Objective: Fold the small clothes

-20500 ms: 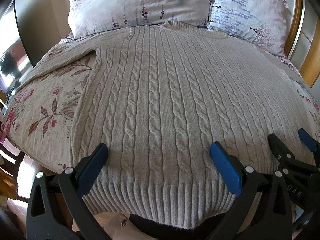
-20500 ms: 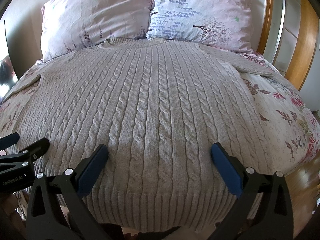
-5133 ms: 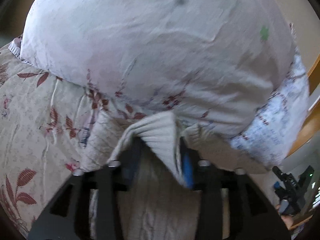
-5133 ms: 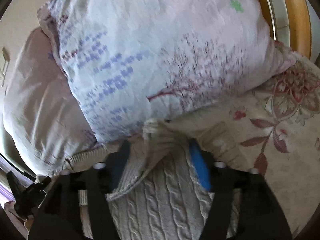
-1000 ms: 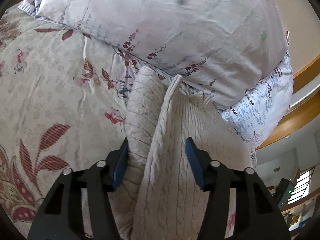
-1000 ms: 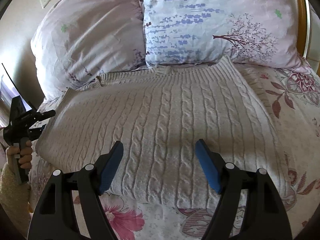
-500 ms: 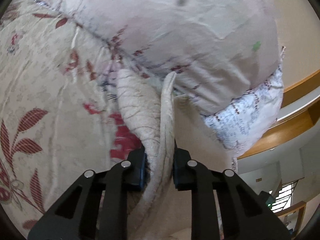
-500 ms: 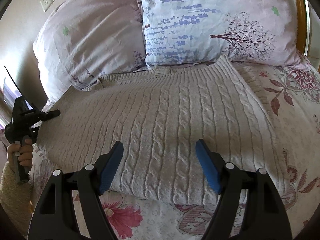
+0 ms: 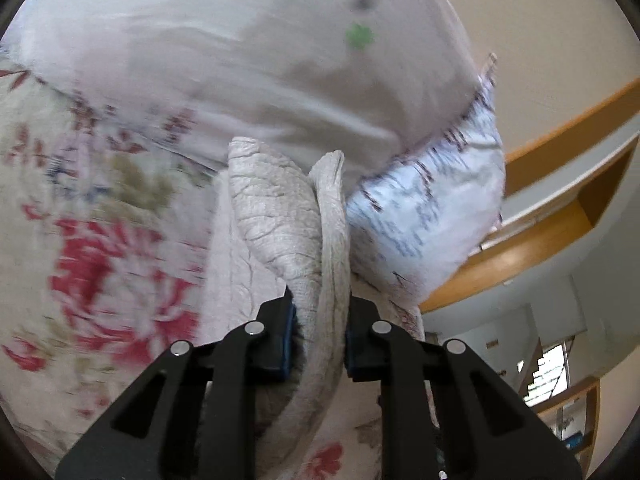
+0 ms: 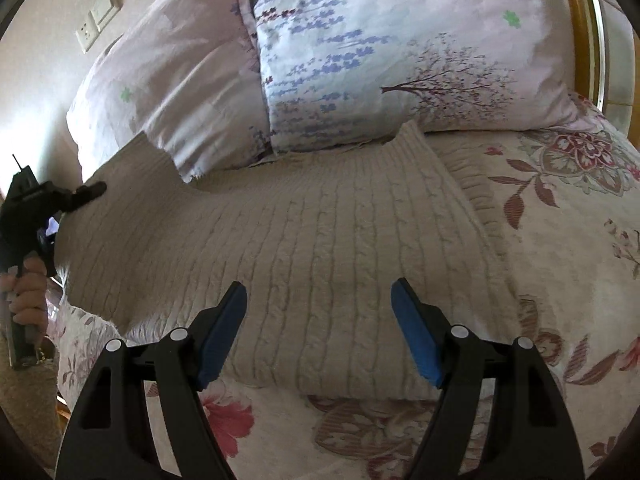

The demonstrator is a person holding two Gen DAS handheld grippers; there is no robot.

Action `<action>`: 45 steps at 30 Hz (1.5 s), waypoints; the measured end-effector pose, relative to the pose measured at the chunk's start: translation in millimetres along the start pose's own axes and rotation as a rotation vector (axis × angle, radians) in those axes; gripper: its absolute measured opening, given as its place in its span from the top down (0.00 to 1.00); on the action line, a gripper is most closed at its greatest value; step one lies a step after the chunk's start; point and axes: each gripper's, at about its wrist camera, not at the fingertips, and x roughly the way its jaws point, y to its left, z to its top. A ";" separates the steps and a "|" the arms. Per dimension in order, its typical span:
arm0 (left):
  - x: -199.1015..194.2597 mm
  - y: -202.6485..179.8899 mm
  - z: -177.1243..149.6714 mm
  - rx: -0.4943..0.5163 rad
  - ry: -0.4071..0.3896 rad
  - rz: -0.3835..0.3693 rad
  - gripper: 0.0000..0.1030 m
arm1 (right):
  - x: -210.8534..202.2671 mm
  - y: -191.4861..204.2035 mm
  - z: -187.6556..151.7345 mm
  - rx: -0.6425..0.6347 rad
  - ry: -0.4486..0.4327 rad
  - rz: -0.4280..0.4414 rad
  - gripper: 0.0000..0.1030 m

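Left hand-held gripper is clamped on a bunched edge of the sweater; in the left wrist view two knit layers rise from between its pads toward upper centre. In the right wrist view I see that same gripper at mid-left of the frame, holding the sweater's left end lifted off the bed. Right hand-held gripper hangs open and empty at lower centre, above the near edge of the sweater. Sweater lies across the frame's middle, long axis left to right, collar side against the pillows. My judgement: the fold goes from left toward right, so the left gripper leads; the right is nearer the free end.
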 end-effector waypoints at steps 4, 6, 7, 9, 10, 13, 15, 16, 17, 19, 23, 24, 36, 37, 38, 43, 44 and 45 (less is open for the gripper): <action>26.4 -23.6 -10.0 0.027 0.037 -0.033 0.83 | -6.0 -10.2 -2.3 0.014 -0.013 -0.003 0.26; 36.9 -34.5 -14.5 0.040 0.047 -0.049 0.83 | -8.4 -14.8 -4.1 0.023 -0.019 -0.007 0.26; 42.7 -40.0 -17.0 0.045 0.053 -0.057 0.83 | -8.9 -16.4 -4.4 0.027 -0.022 -0.008 0.26; 57.5 -50.0 -25.5 0.058 0.072 -0.067 0.84 | -10.8 -21.1 -5.0 0.038 -0.030 -0.011 0.26; 66.2 -53.6 -30.0 0.064 0.083 -0.064 0.83 | -11.3 -22.6 -5.4 0.042 -0.033 -0.013 0.26; 99.9 -55.8 -47.6 0.068 0.142 -0.049 0.83 | -12.4 -27.4 -6.5 0.052 -0.039 -0.018 0.26; 119.2 -52.5 -58.8 0.061 0.184 -0.033 0.82 | -13.7 -29.7 -8.7 0.053 -0.039 -0.022 0.26; 130.4 -49.8 -65.2 0.051 0.210 -0.019 0.81 | -14.9 -30.6 -9.1 0.053 -0.040 -0.025 0.26; 136.0 -49.5 -68.1 0.053 0.221 -0.018 0.80 | -15.3 -31.5 -8.5 0.052 -0.041 -0.030 0.26; 139.9 -54.6 -71.7 0.085 0.225 -0.026 0.74 | -17.6 -34.3 -7.1 0.059 -0.043 -0.032 0.26; 126.8 -66.4 -70.4 0.127 0.267 -0.141 0.49 | -22.5 -37.6 -0.7 0.075 -0.055 -0.024 0.26; 118.6 -66.8 -70.6 0.136 0.271 -0.163 0.47 | -24.1 -38.0 2.3 0.078 -0.062 -0.022 0.26; 46.8 -28.6 -62.8 0.340 0.030 0.302 0.31 | 22.4 -26.0 48.3 0.211 0.095 0.274 0.34; 48.0 -24.4 -64.3 0.335 0.045 0.307 0.31 | 29.8 -23.9 49.6 0.217 0.112 0.276 0.35; 52.8 -19.7 -66.0 0.324 0.068 0.308 0.31 | 39.4 -22.0 50.6 0.230 0.134 0.278 0.36; 61.9 -9.7 -74.1 0.310 0.117 0.285 0.30 | 65.1 -20.2 48.2 0.265 0.191 0.284 0.49; 63.0 -9.1 -74.1 0.306 0.121 0.277 0.30 | 66.0 -19.3 48.8 0.261 0.190 0.287 0.52; 64.6 -7.8 -73.2 0.302 0.123 0.272 0.30 | 67.8 -17.2 49.1 0.256 0.195 0.298 0.55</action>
